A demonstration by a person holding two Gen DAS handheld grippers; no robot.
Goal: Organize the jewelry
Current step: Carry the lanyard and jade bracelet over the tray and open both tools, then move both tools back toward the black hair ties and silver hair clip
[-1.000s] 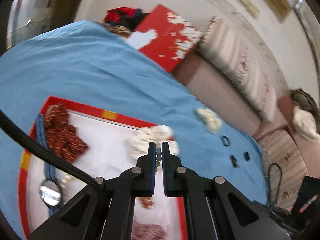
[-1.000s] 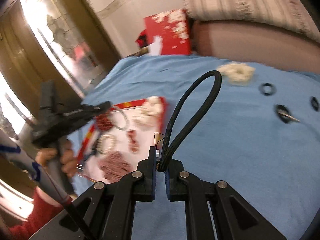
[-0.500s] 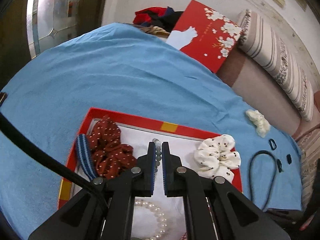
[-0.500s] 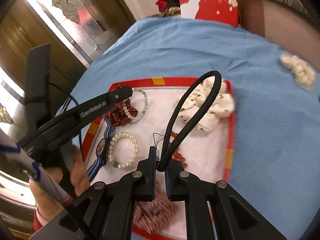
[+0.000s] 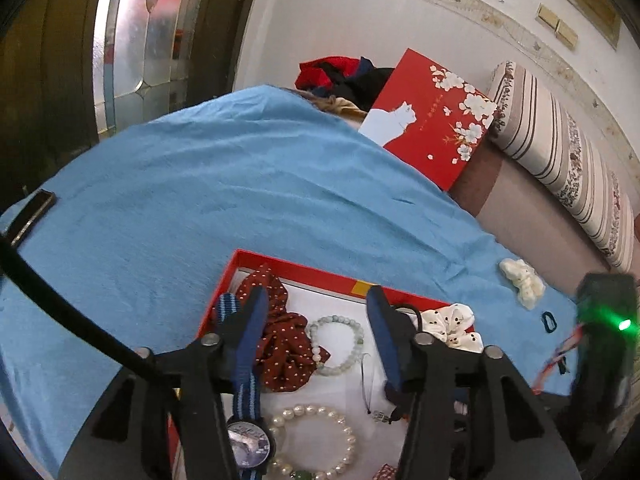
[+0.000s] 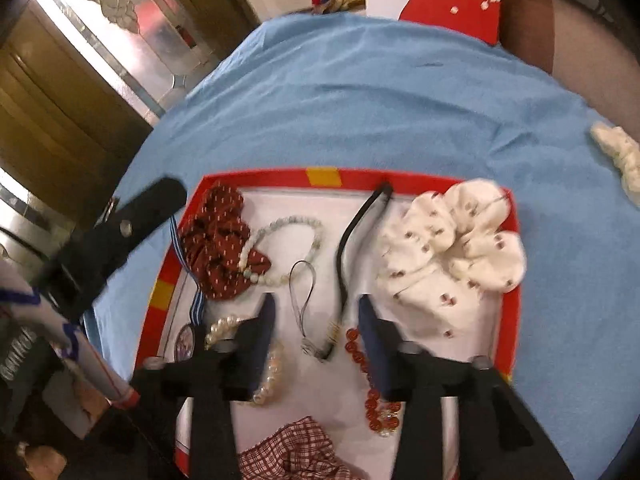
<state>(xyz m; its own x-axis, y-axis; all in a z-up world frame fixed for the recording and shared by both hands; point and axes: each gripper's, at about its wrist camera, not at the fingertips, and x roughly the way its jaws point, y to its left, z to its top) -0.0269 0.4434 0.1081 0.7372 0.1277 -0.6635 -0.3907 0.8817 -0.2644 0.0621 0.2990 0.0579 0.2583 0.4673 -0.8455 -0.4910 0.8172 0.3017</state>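
Over the red-rimmed tray [image 6: 514, 308] on the blue cloth [image 6: 360, 112], both grippers hang tilted downward. The left gripper [image 5: 316, 300] has its jaws opening, and nothing is pinched between them; seen through the gap, a pale green bead bracelet [image 5: 338, 344] lies flat on the tray's white liner, its left side touching the dark red dotted scrunchie [image 5: 280, 344]. A blue striped watch strap [image 5: 244, 380] runs down beside that scrunchie to a round watch face [image 5: 248, 442], and a pearl bracelet [image 5: 320, 444] lies just right of the face.

The right gripper [image 6: 316, 308] is opening too, its pads clear of everything. Between its fingers, on the liner, lies a black cord necklace [image 6: 352, 240], one end up at the tray's far rim and the other at a small metal clasp near the pads. A thin loop of dark string [image 6: 304, 300] sits just left of it. The white dotted scrunchie [image 6: 452, 252] fills the tray's far right corner, a strand of orange beads [image 6: 370, 392] lies under the right finger, and a checked red scrunchie [image 6: 296, 452] sits at the near edge.

Outside the tray, a cream scrunchie [image 6: 620, 156] rests on the cloth, well apart, and a small dark ring [image 5: 549, 322] lies near it. A red box with white blossoms [image 5: 432, 120] leans at the far edge.
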